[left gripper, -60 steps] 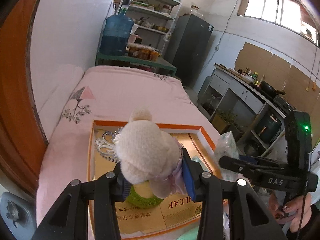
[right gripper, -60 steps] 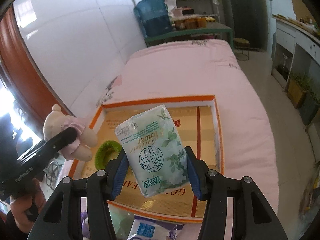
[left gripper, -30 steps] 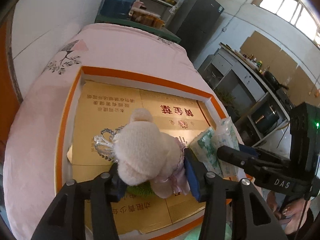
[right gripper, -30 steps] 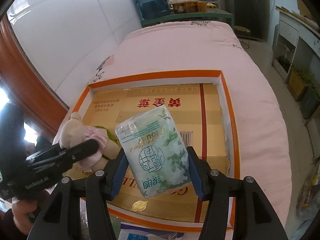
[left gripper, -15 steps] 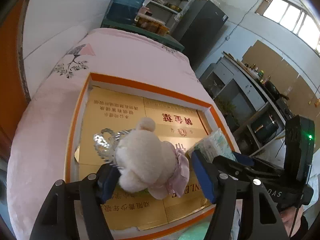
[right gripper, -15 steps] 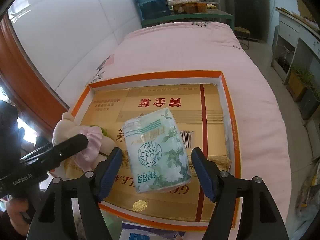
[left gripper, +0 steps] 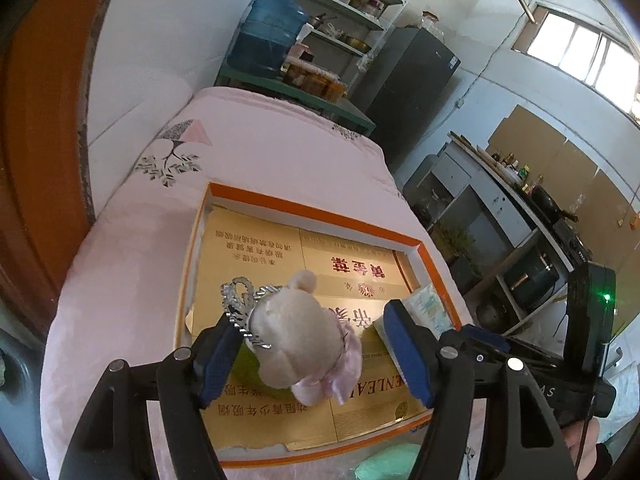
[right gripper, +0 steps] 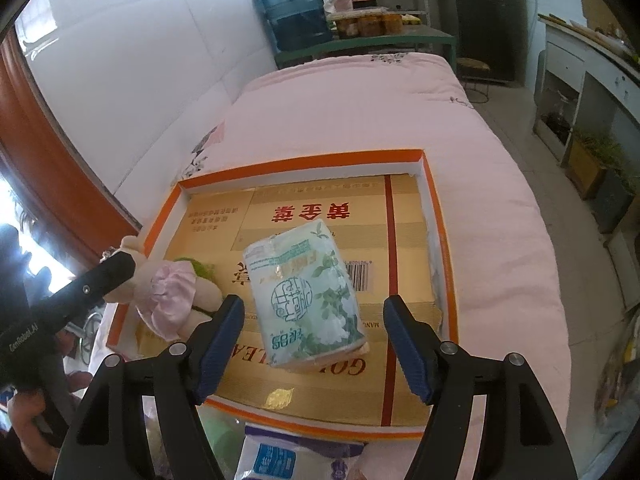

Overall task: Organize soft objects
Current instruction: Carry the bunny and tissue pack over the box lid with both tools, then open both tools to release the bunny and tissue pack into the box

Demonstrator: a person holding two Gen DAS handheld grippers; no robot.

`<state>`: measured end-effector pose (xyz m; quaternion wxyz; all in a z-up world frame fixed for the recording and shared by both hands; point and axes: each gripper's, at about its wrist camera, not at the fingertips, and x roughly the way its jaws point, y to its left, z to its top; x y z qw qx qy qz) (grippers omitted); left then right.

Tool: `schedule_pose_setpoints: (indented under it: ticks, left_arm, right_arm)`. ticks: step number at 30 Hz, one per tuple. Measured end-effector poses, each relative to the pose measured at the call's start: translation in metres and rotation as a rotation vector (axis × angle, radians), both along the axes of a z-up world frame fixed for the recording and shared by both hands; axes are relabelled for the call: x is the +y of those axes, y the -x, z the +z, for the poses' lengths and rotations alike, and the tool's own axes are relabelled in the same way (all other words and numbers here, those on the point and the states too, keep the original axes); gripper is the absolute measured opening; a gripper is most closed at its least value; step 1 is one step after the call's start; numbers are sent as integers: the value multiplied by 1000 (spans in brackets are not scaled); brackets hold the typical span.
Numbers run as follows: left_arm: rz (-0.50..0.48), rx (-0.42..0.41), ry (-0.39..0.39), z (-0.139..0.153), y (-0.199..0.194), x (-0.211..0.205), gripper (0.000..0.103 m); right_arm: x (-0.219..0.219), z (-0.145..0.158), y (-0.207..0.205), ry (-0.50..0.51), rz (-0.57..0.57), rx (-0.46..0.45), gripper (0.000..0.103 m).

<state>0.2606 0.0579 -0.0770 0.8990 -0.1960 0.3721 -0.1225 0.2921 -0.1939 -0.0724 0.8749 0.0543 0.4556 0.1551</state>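
So on the left side of the orange-rimmed box (right gripper: 438, 216), the left gripper (left gripper: 316, 352) has its blue pads spread apart, and the little cream teddy bear (left gripper: 296, 340) in the pink dress sits between them, not squeezed as far as I can see. It looks released, though the left pad is close enough to the bear's silvery crown (left gripper: 240, 308) that I can't rule out a light touch. The bear lies over something green (right gripper: 200, 268) at the box's left edge, which I'd guess is why it sits a bit propped up instead of flat. Moving right, the green floral tissue pack (right gripper: 304, 292) lies flat on the gold cardboard lining, roughly mid-box, label up. The right gripper (right gripper: 314, 344) is wide open around its near end, with clear gaps on both sides, so that one is let go for sure. My read is that both soft things got parked side by side in the box with room to spare on the right. Below the near rim there's another blue-and-white packet (right gripper: 272, 460) outside the box, probably next up.
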Motion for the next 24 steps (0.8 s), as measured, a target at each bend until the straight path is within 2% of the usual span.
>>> schedule_pose_setpoints:
  ticks: [4,6,7,8,10,14,19,21,24]
  left_arm:
    - [9,-15,8,5,4,3,70]
    - [2,-5,-19,6,2,2,72]
    - [-3,16,-59,4,-2,-1,72]
    - [-10,84,-149,-4,-10,-7,72]
    - [-32,149,-224,-16,-15,-12,74]
    - [-35,124,-235,-20,-8,-11,76]
    - [-74,148,-215,-21,-2,-5,76]
    - [-105,153,-181,-20,3,-3,76]
    - [-119,88,-125,-9,16,2,76]
  right_arm:
    - [-1,6,7,-5,0,-9,74]
    - [-1,9,11,-6,2,-16,74]
    - [-1,11,12,-7,2,-17,74]
    - [-1,13,14,-9,3,-19,74]
    - [-1,16,18,-14,7,-28,74]
    - [-2,21,22,-12,8,-39,74]
    - [-2,25,30,-15,11,-50,74]
    - [-2,25,32,-21,13,-52,74]
    - [0,27,38,-30,17,-56,74]
